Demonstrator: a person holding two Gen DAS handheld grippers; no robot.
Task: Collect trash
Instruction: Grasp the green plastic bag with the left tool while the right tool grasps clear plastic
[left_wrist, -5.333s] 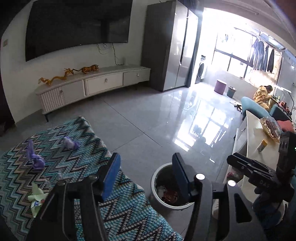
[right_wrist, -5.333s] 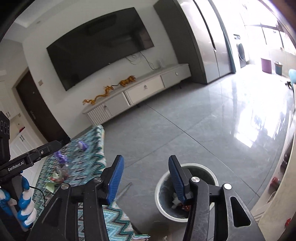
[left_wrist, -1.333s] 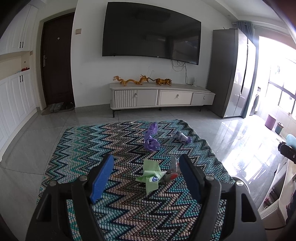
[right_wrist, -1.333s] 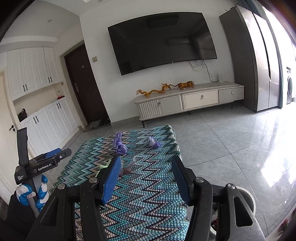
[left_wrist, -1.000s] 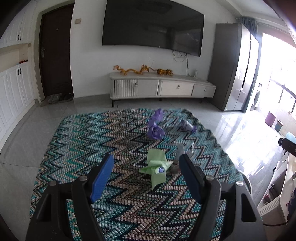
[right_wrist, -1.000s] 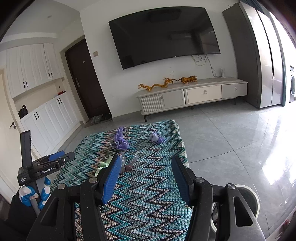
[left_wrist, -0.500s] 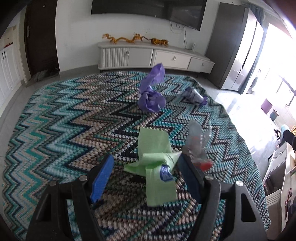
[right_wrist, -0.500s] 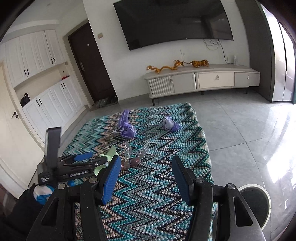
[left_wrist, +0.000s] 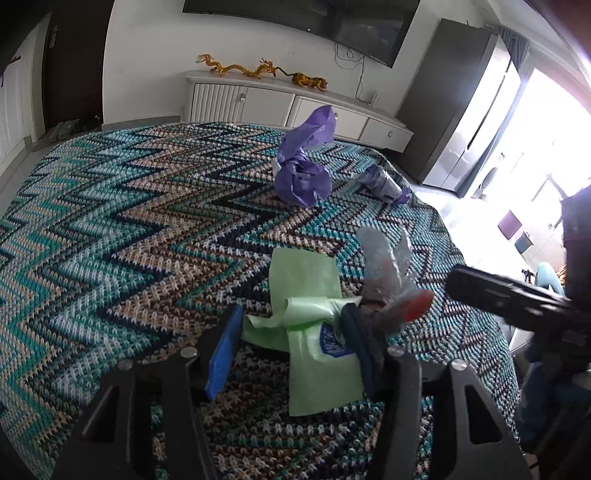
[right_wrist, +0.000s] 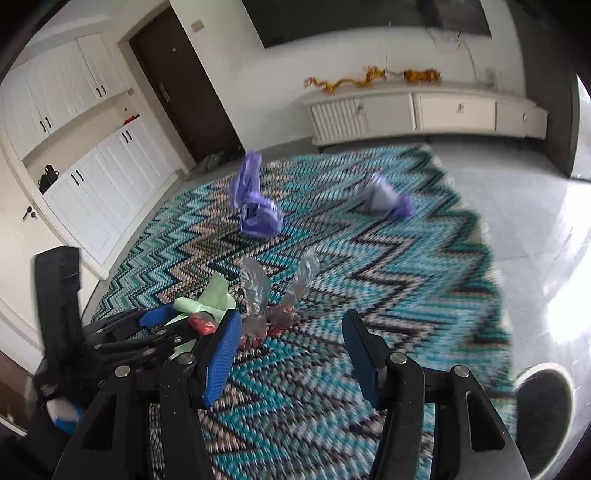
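The left gripper (left_wrist: 291, 347) is closing around the crumpled light-green paper wrapper (left_wrist: 310, 321) near the zigzag-patterned teal rug's (left_wrist: 110, 229) near edge, pads not visibly pressing. The right gripper (right_wrist: 291, 349) hangs unclenched and empty just short of the clear crinkled plastic wrapper (right_wrist: 258, 291) beside it. Farther toward the rug's far edge lie a crumpled purple bag (left_wrist: 303, 177) and a small purple-silver wrapper (left_wrist: 384, 184).

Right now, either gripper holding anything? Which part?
Nothing gripped yet. Left gripper jaws are closing around the green wrapper, pads not pressing. Right gripper is open with nothing between its jaws.
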